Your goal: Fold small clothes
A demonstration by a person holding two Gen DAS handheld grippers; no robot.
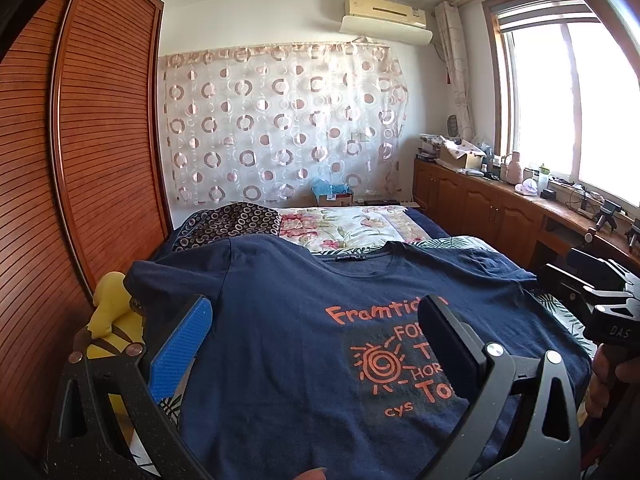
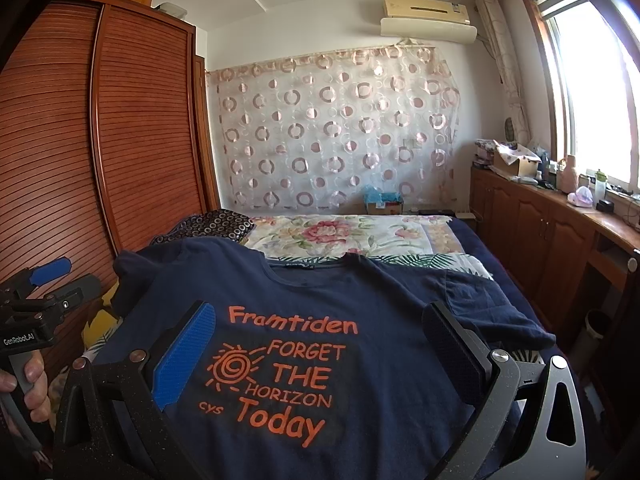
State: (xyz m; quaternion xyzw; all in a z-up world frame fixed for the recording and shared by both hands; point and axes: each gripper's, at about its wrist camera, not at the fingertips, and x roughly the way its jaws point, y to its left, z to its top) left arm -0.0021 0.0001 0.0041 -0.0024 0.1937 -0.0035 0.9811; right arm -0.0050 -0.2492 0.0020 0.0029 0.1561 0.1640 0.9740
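Left wrist view: the left hand-held gripper (image 1: 316,328) hovers above a navy T-shirt (image 1: 280,312) with its jaws spread wide and nothing between them. The shirt lies flat, front up, on the bed (image 1: 432,232) — collar toward the far wall, orange print facing the cameras. The right hand-held gripper (image 2: 320,336) is likewise spread wide and empty over the same shirt, pointed slightly down. A floral quilt (image 2: 340,236) lies beyond the collar, and a wooden wardrobe (image 2: 132,120) stands along the left side.
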